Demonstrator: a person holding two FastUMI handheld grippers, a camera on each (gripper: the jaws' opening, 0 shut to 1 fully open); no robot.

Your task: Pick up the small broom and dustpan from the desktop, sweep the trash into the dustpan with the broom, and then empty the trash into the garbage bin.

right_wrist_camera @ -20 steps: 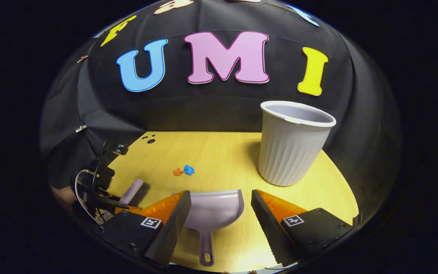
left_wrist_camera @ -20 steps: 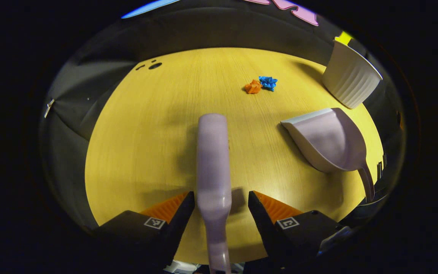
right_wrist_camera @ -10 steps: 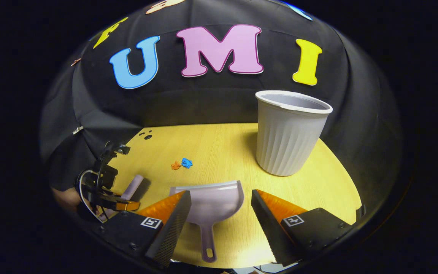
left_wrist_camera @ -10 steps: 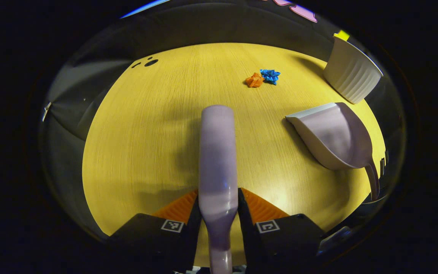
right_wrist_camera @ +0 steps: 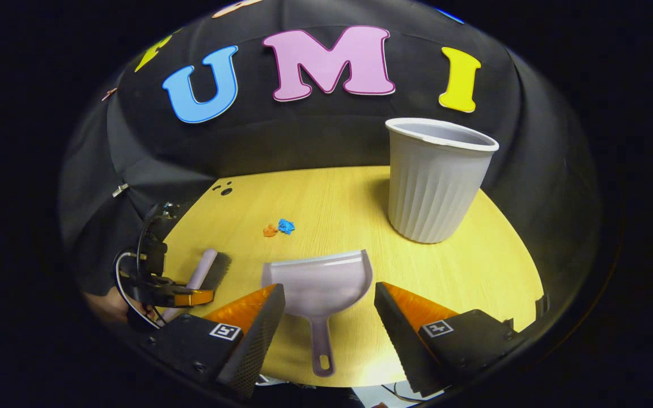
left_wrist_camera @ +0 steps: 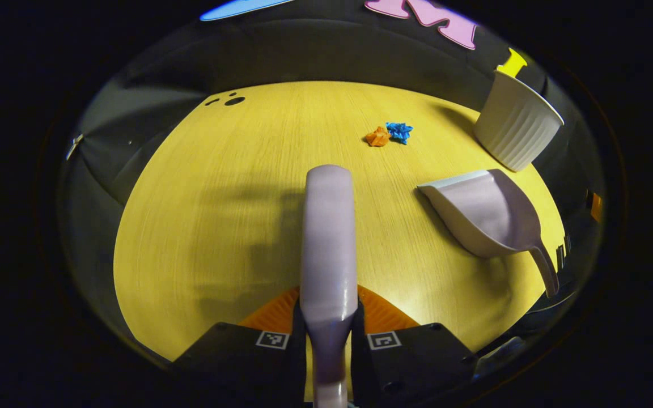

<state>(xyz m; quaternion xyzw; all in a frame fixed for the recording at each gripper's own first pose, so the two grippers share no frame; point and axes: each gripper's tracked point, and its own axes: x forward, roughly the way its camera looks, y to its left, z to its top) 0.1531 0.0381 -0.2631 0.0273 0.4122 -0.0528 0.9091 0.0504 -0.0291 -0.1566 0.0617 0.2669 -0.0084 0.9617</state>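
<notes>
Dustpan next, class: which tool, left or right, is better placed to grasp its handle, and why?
Right. The right tool is open with the dustpan handle lying between its fingers. The left tool is shut on the broom, so it is likely unavailable.

broom (left_wrist_camera: 328, 238): pale lilac back, dark bristles, in my left tongs
dustpan (right_wrist_camera: 319, 283): same pale lilac, plain
bin (right_wrist_camera: 437, 178): off-white, vertical ribbing
trash: one orange scrap (left_wrist_camera: 377, 137), one blue scrap (left_wrist_camera: 399, 131)
table (left_wrist_camera: 219, 198): yellow wood grain, black dots at far corner
wall (right_wrist_camera: 315, 147): black cloth
</notes>
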